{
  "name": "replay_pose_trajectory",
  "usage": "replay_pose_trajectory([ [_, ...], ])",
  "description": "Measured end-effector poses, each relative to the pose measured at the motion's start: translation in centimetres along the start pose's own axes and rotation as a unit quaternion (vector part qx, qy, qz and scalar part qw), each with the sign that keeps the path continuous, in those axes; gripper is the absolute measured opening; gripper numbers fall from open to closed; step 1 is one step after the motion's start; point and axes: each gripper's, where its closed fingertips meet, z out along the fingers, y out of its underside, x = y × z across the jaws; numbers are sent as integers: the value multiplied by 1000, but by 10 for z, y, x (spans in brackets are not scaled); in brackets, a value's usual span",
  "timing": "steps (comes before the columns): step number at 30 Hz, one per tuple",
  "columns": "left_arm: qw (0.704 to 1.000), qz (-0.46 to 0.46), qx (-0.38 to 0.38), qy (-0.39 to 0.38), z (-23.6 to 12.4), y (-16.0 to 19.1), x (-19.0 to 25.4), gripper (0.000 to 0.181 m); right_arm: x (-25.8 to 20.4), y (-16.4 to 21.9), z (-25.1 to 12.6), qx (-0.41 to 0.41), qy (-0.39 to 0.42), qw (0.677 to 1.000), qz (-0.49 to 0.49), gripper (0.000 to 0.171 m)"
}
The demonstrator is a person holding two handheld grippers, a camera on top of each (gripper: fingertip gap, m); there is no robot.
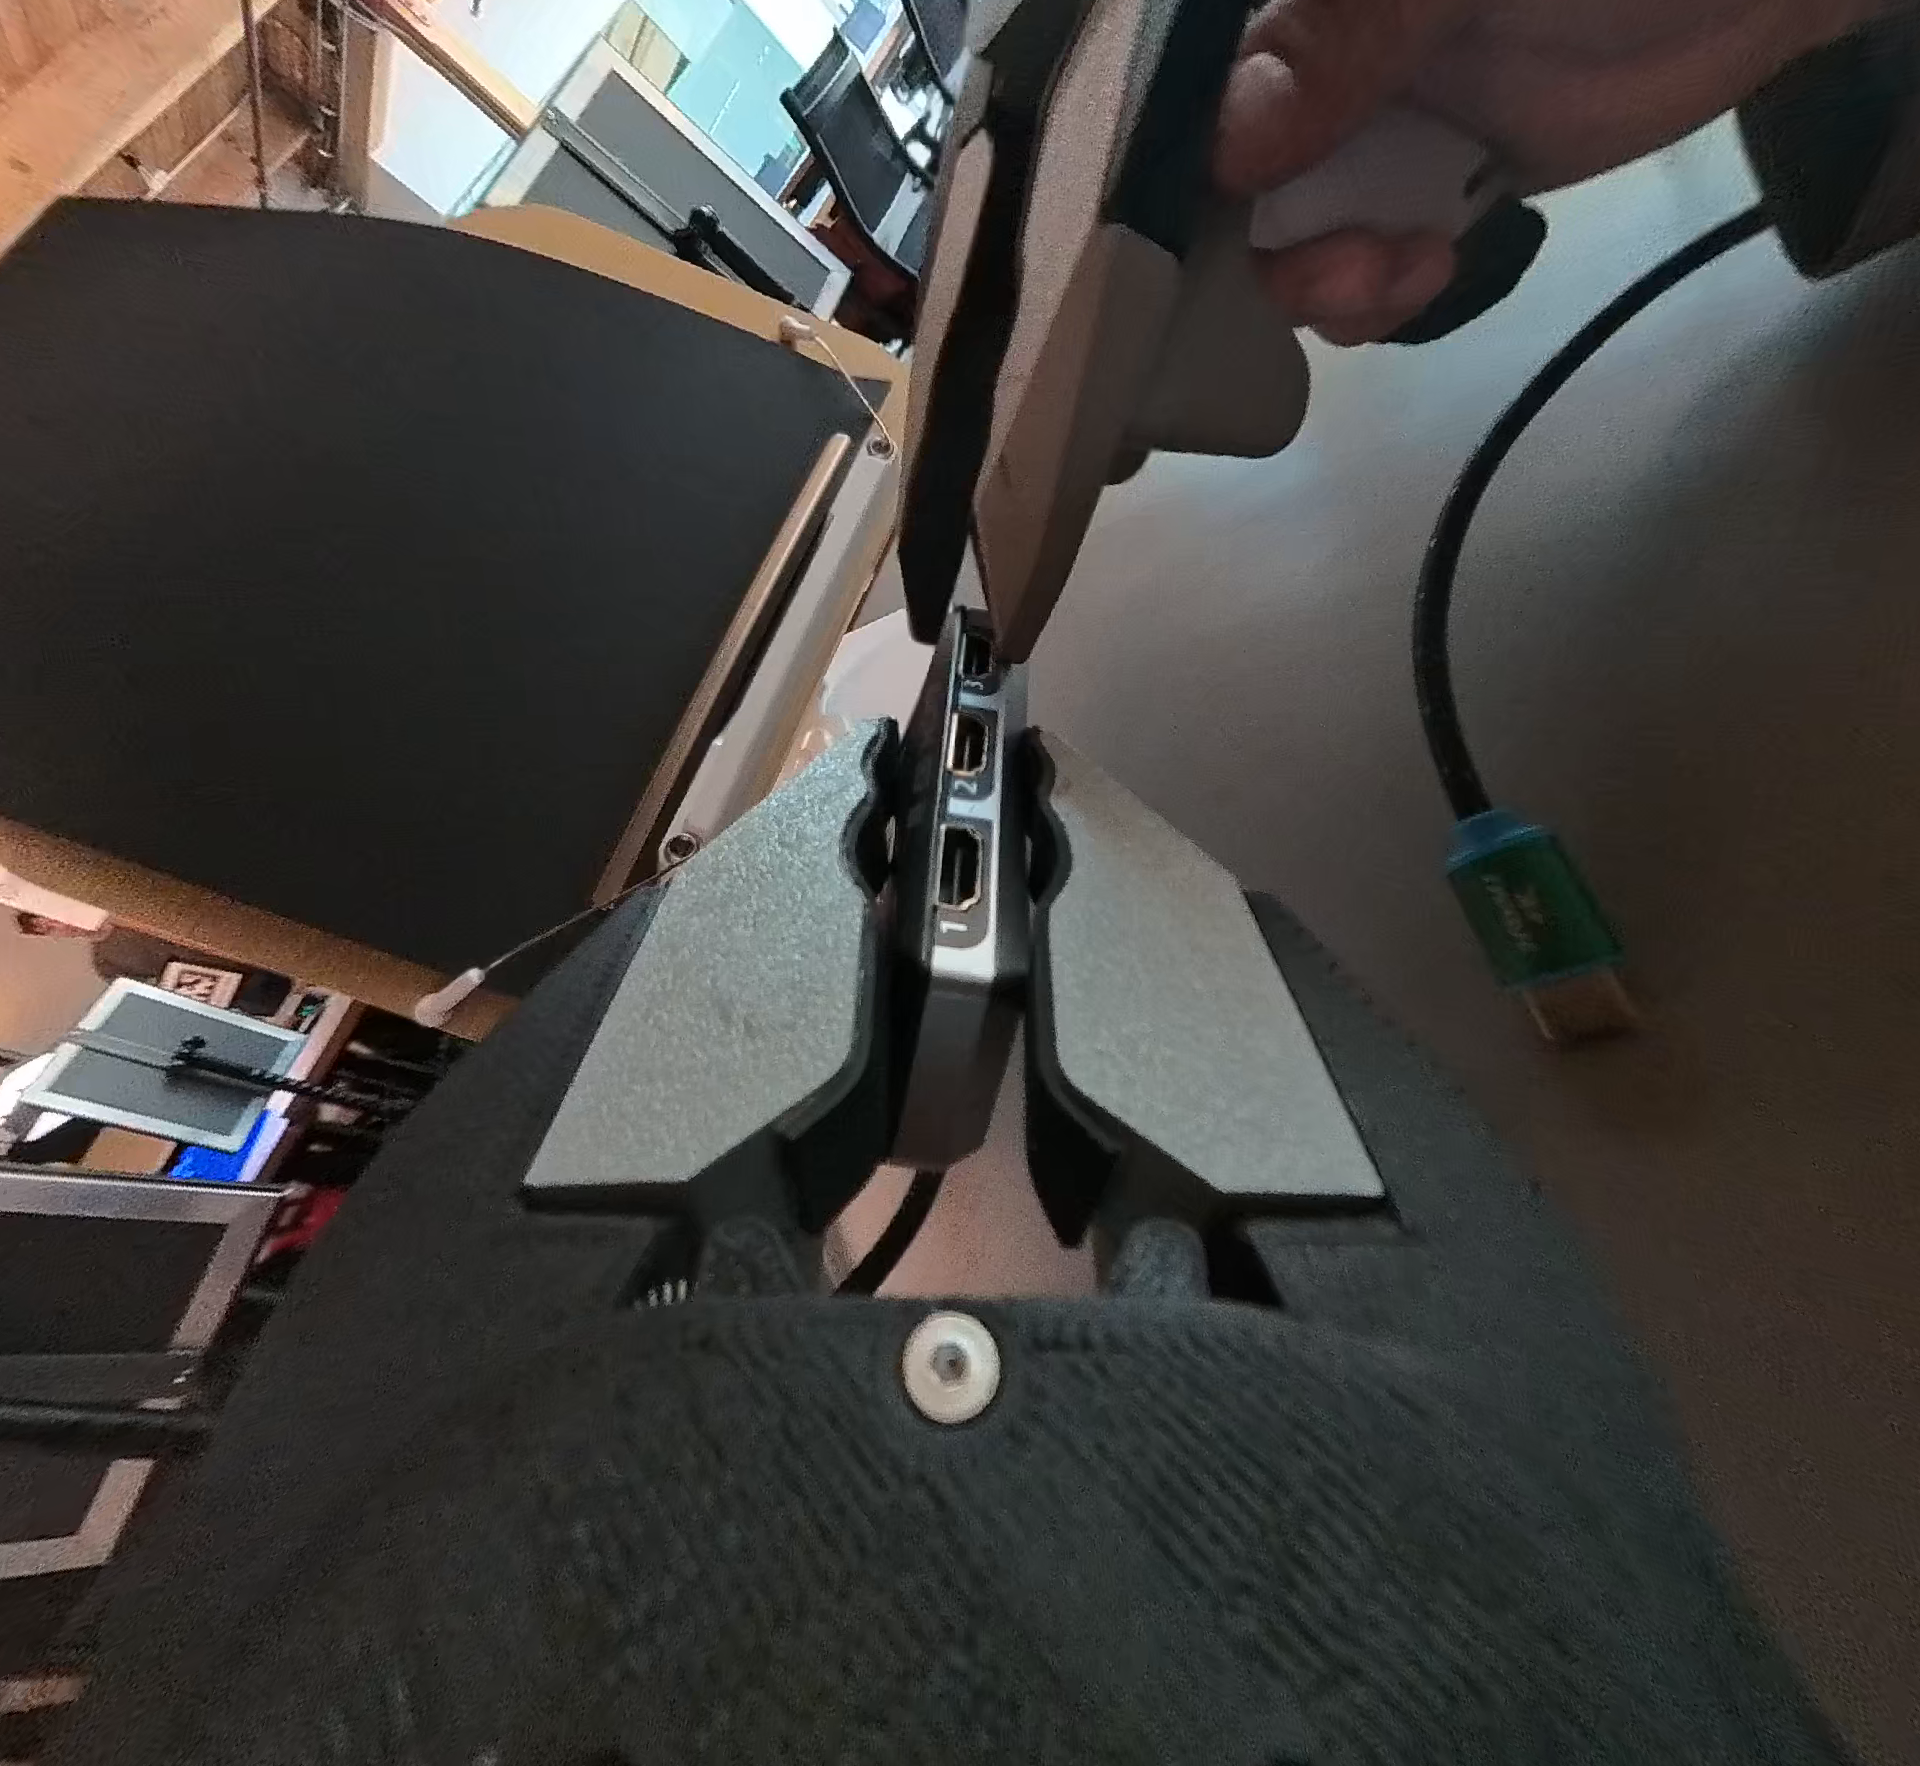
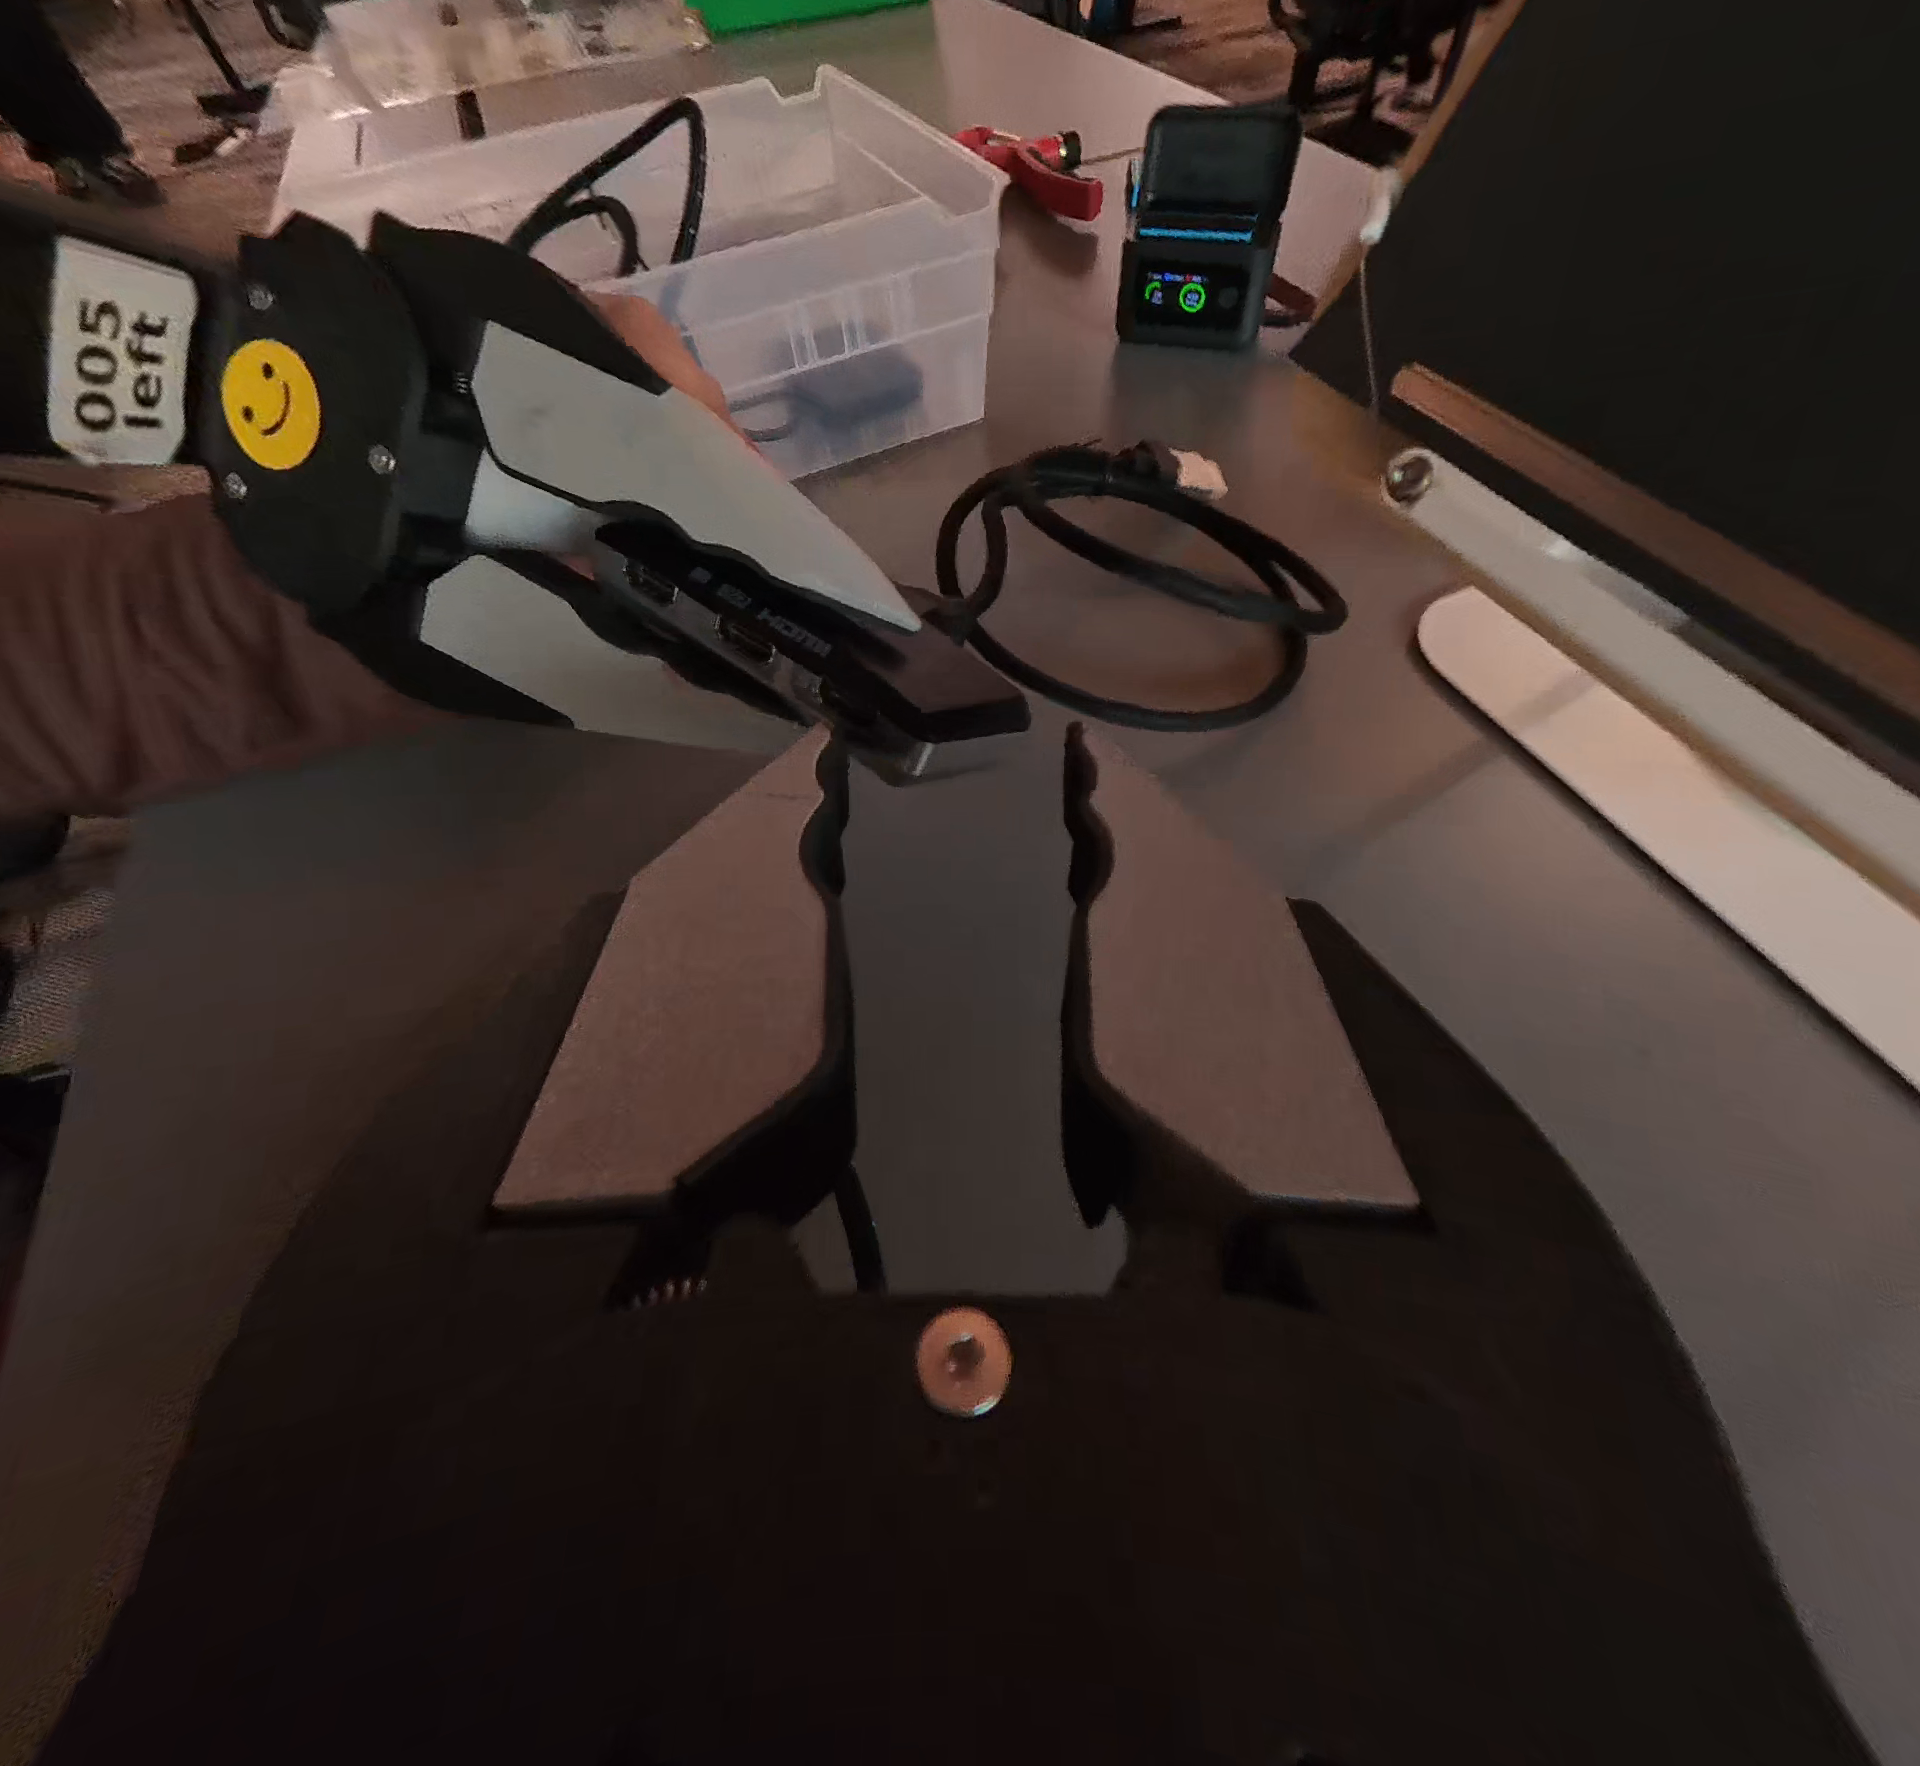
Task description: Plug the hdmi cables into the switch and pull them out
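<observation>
While my left tongs (image 1: 961, 843) are clenching the switch (image 1: 966, 869) by its flat faces, ports showing, my right tongs (image 2: 951, 817) are hovering released at its far end. A green-plugged cable (image 1: 1532, 927) is lying on the table (image 1: 1714, 1197). I'm judging the plug rigid and the cord stiff, so gripping the plug body looks best.

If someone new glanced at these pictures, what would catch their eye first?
Probably the left tool clamped on the slim switch, its three ports empty, with the open right tool at the switch's far end. Next, the green-shelled HDMI plug lying loose on the table, and a coiled black cable further off.
</observation>
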Motion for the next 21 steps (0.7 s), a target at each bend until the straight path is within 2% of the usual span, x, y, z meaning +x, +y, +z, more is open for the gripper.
replay_pose_trajectory([
  [1, 1000, -10, 7, 3, -2, -3, -1, 22, -4, -2, -1, 6, -8, 1000, 1, 35],
  [6, 999, -27, 24, 9, -8, -9, -3, 22, -10, -7, -8, 27, -57, 996, 58, 22],
  [11, 999, -21, 12, 28, -5, -7, 6, 22, -5, -5, -9, 24, -29, 998, 48, 22],
  [12, 999, -17, 18, 35, -4, -9, 10, 22, 0, -5, -10, 23, -9, 999, 41, 6],
  [13, 998, -13, 32, 43, -5, -16, 15, 22, 9, 0, -10, 10, 28, 999, 20, 0],
  [15, 999, 13, 29, 34, -3, -21, 18, 21, 16, 15, -6, -38, 74, 996, -25, 0],
  [17, 996, 88, -15, -2, 2, -7, 14, 21, 23, 16, -8, -48, 107, 992, -46, 5],
  [19, 987, 148, -59, -12, 6, 14, 16, 21, 22, 15, -12, -50, 107, 992, -51, 10],
  [21, 986, 148, -74, -8, 9, 26, 17, 22, 14, 20, -15, -66, 77, 993, -60, 18],
])
